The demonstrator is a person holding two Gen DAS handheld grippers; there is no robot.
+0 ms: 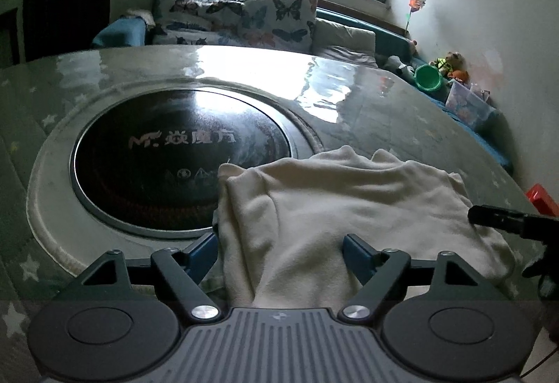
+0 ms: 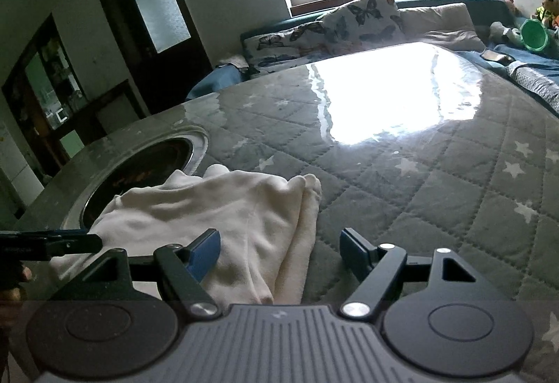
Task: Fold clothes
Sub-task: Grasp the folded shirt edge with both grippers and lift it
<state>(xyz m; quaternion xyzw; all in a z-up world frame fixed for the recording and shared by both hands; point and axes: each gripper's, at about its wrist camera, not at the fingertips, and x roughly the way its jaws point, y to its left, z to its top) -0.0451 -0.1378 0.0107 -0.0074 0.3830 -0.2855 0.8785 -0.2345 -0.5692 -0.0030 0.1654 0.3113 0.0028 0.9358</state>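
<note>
Reading "Mr." plus Chinese characters on round glossy black stove plate (image 1: 181, 159). Soft cream garment (image 1: 335, 208), rumpled and folded, lying on quilted grey star-print table cover (image 2: 436, 194) under clear film. Left gripper (image 1: 279, 252) spread wide astride cloth; right gripper (image 2: 279, 248) wide, over its edge.
</note>
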